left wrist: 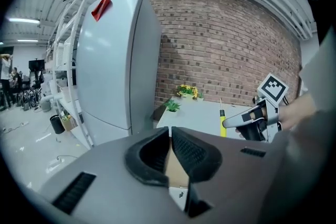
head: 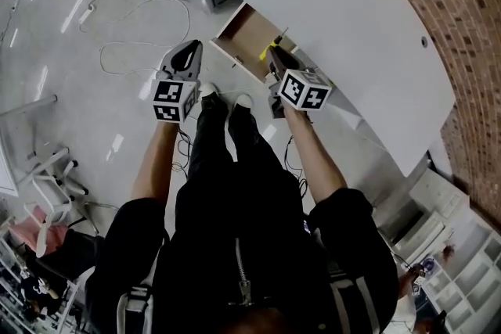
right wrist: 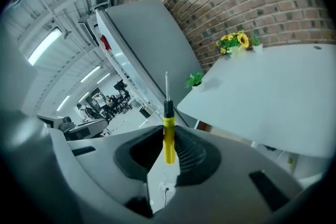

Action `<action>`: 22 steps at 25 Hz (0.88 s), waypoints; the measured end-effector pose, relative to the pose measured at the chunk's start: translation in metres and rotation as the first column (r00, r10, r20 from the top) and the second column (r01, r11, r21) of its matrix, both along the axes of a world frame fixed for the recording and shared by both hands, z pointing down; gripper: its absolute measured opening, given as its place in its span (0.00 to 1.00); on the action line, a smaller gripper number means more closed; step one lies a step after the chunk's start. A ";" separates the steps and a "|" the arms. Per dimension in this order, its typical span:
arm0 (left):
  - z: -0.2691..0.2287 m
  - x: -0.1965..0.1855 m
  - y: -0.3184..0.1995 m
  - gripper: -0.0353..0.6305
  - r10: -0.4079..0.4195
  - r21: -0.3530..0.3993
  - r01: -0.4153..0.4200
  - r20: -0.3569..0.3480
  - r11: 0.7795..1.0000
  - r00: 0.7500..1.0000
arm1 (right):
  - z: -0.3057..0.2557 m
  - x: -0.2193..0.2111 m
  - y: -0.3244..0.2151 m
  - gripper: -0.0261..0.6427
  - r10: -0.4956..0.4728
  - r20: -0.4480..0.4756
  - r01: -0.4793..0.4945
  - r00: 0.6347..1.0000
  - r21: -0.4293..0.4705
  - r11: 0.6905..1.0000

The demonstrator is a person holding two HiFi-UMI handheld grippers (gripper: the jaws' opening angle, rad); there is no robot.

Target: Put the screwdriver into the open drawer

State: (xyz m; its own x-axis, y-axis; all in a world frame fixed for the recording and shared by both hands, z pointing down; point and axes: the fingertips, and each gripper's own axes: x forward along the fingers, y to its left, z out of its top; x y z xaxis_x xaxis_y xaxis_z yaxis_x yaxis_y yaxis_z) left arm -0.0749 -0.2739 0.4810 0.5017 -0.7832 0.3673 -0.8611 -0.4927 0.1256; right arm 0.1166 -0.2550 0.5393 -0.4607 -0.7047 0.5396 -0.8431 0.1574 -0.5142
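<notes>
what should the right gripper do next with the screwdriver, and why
Probably lower the right gripper toward the open drawer before opening. Its jaws are clamped on the yellow screwdriver, and the head view shows it at the drawer's edge by the white table, not clearly inside.

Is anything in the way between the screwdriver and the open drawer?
Nothing visible is. The right gripper holds the screwdriver right by the open drawer, with only bare space between them.
</notes>
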 end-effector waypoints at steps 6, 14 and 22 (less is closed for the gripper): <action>0.048 -0.013 -0.007 0.11 -0.007 -0.071 0.005 -0.020 0.997 1.000 | 0.068 -0.023 -0.001 0.15 -0.043 -0.035 0.039 0.998 -0.114 0.993; 0.091 -0.026 -0.011 0.11 0.012 -0.117 -0.018 -0.046 0.993 0.999 | 0.155 -0.035 -0.014 0.15 0.059 0.014 -0.054 0.998 -0.240 0.969; 0.137 -0.047 -0.006 0.11 0.013 -0.178 -0.025 -0.069 0.984 0.998 | 0.245 -0.023 -0.037 0.15 0.246 0.026 -0.220 0.969 -0.361 0.906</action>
State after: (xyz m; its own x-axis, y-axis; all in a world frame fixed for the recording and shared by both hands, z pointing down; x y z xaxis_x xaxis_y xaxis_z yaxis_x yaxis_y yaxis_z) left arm -0.1222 -0.2794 0.6184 0.5445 -0.6981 0.4650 -0.8382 -0.4736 0.2705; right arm 0.0932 -0.2918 0.7842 -0.3519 -0.5665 0.7452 -0.7936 -0.2416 -0.5584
